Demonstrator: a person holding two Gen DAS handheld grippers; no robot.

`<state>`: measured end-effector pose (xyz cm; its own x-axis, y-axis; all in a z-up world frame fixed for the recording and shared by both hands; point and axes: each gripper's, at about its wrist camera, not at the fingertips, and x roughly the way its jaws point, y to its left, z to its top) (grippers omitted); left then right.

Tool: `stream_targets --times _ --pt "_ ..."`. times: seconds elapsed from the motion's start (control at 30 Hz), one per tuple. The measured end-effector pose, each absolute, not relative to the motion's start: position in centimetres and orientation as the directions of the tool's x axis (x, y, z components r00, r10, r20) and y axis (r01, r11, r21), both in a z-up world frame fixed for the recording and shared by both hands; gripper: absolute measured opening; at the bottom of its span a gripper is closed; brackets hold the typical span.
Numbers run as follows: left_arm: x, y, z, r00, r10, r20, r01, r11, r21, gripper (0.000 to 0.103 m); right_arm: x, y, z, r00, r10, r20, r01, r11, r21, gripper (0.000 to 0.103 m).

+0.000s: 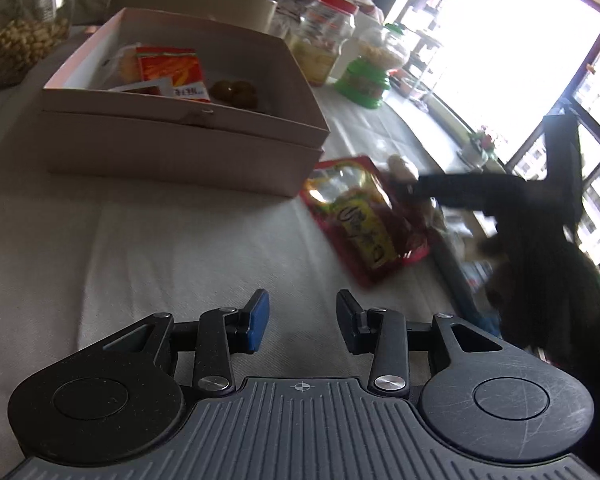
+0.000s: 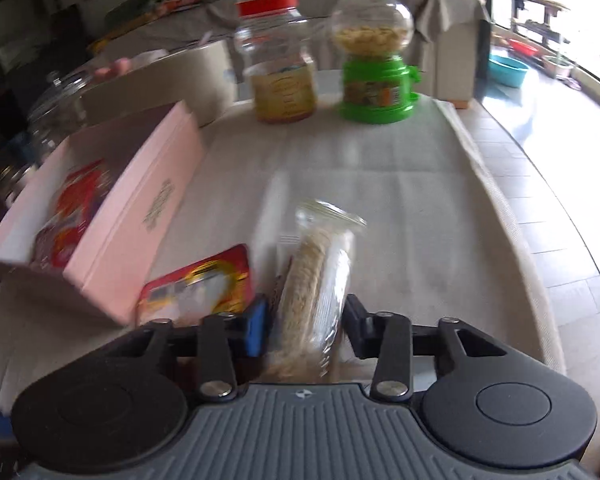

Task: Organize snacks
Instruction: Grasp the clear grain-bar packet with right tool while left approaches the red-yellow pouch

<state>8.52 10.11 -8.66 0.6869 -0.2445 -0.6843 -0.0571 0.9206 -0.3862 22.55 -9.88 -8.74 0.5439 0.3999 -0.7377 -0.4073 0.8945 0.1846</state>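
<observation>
A white cloth point(image 2: 380, 184) covers the table. At one o'clock, past a grey sofa point(image 2: 448, 32), a blue basin point(image 2: 507, 70) stands on the tiled floor point(image 2: 540, 216) near the bright window point(image 1: 512, 52).

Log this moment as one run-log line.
left hand-held gripper: open, empty | right hand-held gripper: shut on clear cracker pack | red snack packet: on cloth beside pink box

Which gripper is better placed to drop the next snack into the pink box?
Right. The right gripper is closed on the clear cracker packet, beside the pink box. The left gripper is open and holds nothing, above bare tablecloth.
</observation>
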Motion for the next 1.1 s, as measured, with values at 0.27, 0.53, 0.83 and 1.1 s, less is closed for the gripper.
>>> stream_targets --times 0.27,0.53,0.83,1.1 --pt "8.4 10.1 -8.7 0.696 -0.264 -0.668 -0.042 0.913 -0.405 0.042 16.8 -11.2 -8.3 0.467 0.509 -0.723 -0.450 0.841 0.301 0.037" --pt "7.8 9.8 -7.7 0.715 -0.267 -0.647 -0.019 0.917 -0.399 0.042 10.4 -12.3 -8.1 0.378 0.588 -0.716 -0.507 0.778 0.371 0.037" --pt "6.9 8.5 -7.3 0.703 -0.301 -0.645 0.025 0.916 -0.400 0.042 4.5 -12.4 -7.7 0.283 0.645 -0.710 -0.646 0.675 0.355 0.052" --pt "5.5 6.8 -6.9 0.697 -0.288 -0.656 0.074 0.940 -0.333 0.042 4.5 -14.2 -7.0 0.489 0.492 -0.720 -0.539 0.820 0.194 0.053"
